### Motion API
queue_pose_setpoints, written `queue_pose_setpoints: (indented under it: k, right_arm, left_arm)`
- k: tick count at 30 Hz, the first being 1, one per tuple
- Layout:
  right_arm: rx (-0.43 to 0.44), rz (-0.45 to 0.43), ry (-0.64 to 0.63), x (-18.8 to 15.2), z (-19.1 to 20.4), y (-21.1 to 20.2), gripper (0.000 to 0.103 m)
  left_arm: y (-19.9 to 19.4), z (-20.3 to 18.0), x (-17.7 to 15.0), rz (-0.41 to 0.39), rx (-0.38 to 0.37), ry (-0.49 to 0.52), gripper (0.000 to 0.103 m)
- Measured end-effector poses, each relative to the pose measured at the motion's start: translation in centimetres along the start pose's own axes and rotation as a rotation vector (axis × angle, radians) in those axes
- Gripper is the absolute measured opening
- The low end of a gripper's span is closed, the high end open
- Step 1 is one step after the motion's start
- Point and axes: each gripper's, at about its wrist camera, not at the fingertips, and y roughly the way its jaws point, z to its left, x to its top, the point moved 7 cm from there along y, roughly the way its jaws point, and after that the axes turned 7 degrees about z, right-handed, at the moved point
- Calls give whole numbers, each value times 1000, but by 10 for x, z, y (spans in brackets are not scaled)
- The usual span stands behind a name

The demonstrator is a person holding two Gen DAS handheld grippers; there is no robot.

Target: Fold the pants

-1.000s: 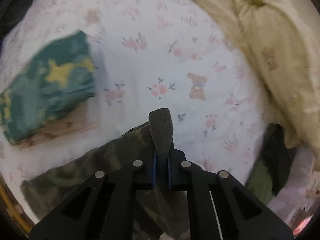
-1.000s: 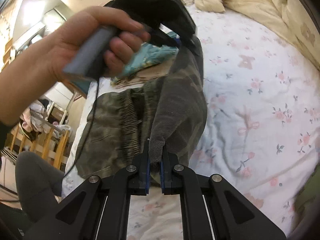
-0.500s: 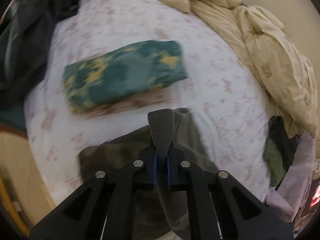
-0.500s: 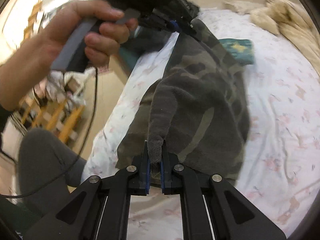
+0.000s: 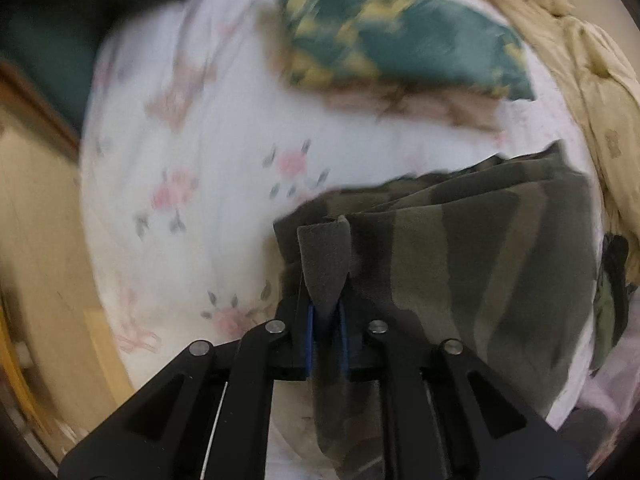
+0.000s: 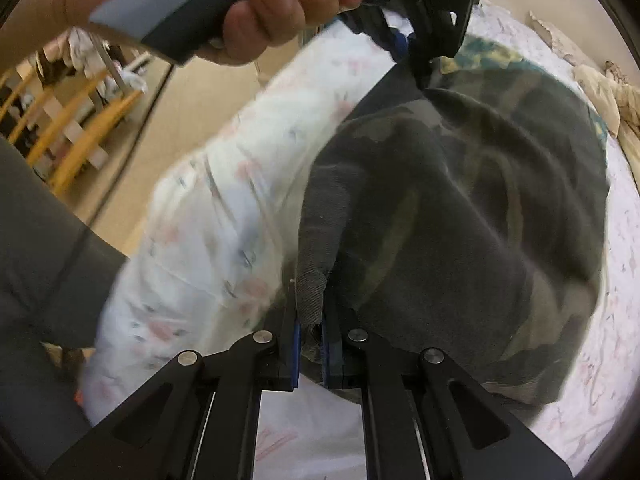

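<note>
Left wrist view: we see the left hand-held gripper [image 5: 325,280] opening, a pants [image 5: 480,264] fold between its jaws, over the bed [image 5: 192,160]; right wrist view: the right hand-held gripper [image 6: 311,312] is clamped on the pants' edge.

The right gripper [image 6: 310,328] clamps a corner of the camouflage pants [image 6: 460,220], which spread right over the floral bedsheet [image 6: 208,232]. At far top, a hand [image 6: 276,20] holds the left gripper [image 6: 404,46], jaws opening with pants fabric between them.
</note>
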Motion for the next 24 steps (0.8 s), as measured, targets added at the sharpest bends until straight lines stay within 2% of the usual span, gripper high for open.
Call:
queue_pose_setpoints:
  k: [2, 3, 4, 5, 6, 9, 10, 11, 13, 16, 18, 19, 20, 21, 22, 23, 24]
  right_arm:
    - [-3, -16, 0, -2, 2, 0, 7]
    - [0, -20, 12, -3, 0, -2, 7]
    - [11, -24, 32, -4, -3, -4, 8]
    - [21, -26, 43, -4, -2, -4, 8]
    - [27, -22, 48, -5, -2, -6, 8]
    - [38, 3, 35, -8, -2, -12, 12]
    - [54, 15, 39, -11, 1, -13, 17]
    - [83, 30, 47, -15, 6, -13, 22]
    - [208, 43, 63, -32, 7, -27, 21]
    - [278, -30, 121, -51, -2, -62, 21]
    - [311, -103, 249, -64, -28, -83, 21]
    - [333, -154, 359, -74, -49, -93, 26]
    - [343, -196, 455, -83, -67, -99, 50]
    - [339, -244, 559, -95, -87, -103, 70]
    - [316, -308, 688, -113, -110, -107, 99]
    - [313, -355, 791, -128, -126, -106, 103]
    - [341, -375, 890, -142, -139, -101, 103]
  left_arm:
    - [-1, 8, 0, -8, 41, -7, 29]
    - [-5, 12, 1, -22, 59, -17, 44]
    - [-9, 19, 1, -34, 81, -35, 68]
    - [-11, 26, 0, -38, 97, -52, 76]
    - [-12, 32, -1, -40, 99, -65, 80]
    - [-17, 44, 0, -43, 67, -119, 80]
    - [-23, 48, 0, -59, 61, -140, 80]
    - [-33, 52, 2, -100, 64, -167, 80]
    - [-54, 53, 5, -183, 55, -188, 80]
    - [-78, 37, 12, -269, -17, -129, 80]
    - [-83, 15, 14, -282, -59, -40, 80]
    - [-81, 4, 13, -277, -65, 10, 80]
    - [-79, -7, 11, -270, -58, 68, 80]
    - [-76, -16, 9, -267, -34, 113, 80]
    - [-75, -20, 11, -268, -19, 137, 80]
    - [-72, -27, 9, -269, -10, 166, 81]
    - [-67, -34, 8, -257, -12, 188, 81]
